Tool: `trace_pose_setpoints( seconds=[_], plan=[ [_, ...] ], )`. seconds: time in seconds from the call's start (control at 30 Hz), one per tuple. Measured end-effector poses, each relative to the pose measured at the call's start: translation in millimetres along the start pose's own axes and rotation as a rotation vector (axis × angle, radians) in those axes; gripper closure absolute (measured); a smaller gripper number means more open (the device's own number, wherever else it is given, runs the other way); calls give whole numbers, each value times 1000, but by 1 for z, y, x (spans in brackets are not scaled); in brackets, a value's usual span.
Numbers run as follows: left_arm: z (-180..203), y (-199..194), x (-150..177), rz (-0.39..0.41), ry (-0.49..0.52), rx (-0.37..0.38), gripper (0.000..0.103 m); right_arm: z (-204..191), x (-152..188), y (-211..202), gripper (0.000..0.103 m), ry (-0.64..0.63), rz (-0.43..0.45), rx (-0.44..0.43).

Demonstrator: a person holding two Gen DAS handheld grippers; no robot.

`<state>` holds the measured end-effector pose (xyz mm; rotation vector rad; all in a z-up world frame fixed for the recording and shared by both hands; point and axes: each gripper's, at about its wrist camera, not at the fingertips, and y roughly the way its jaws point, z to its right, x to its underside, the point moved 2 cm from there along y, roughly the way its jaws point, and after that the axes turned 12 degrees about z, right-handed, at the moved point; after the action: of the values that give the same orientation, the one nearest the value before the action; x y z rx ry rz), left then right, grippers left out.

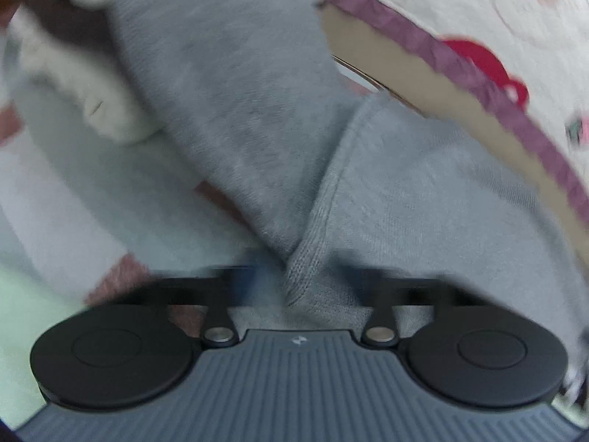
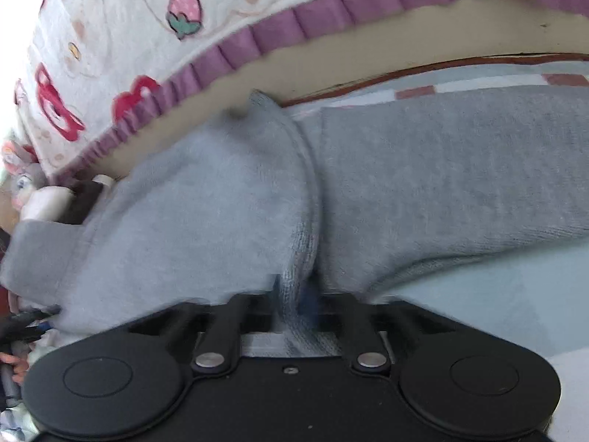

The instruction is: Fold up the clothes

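sweater point(image 1: 228, 118) hangs pinched at a ribbed edge in your left gripper point(image 1: 294, 276) and right gripper point(image 2: 294, 294); mid-fold, so lay it flat next.

We note one grey knit garment point(image 1: 235, 118), fleecy, with a ribbed hem point(image 1: 313, 258). It hangs bunched and creased, its edge gathered into a tight fold low in both views point(image 2: 294, 258). Both views are motion-blurred; we cannot tell the garment's type.
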<state>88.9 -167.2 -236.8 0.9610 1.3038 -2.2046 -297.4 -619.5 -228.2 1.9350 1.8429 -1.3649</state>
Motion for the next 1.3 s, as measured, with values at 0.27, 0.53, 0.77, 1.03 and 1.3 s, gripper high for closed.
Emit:
trace_pose_setpoints(
  seconds=[0.27,0.53,0.77,1.03,1.3],
  plan=[
    [6,-9,-3,-17,122,-55,97,-8,-4,-10,95,-177,-192,9],
    [10,-33,-17,-9,148,-91,87,-23,-37,-24,53,-184,-3,71],
    [79,-27,-37,68,254,135,76,-43,-90,49,53,-228,-1,135],
    [171,36,-28,-5,349,292,73,-60,-103,127,42,-429,80,218],
    [198,65,-1,-74,284,182,73,-70,-108,160,96,-610,176,214]
  ],
)
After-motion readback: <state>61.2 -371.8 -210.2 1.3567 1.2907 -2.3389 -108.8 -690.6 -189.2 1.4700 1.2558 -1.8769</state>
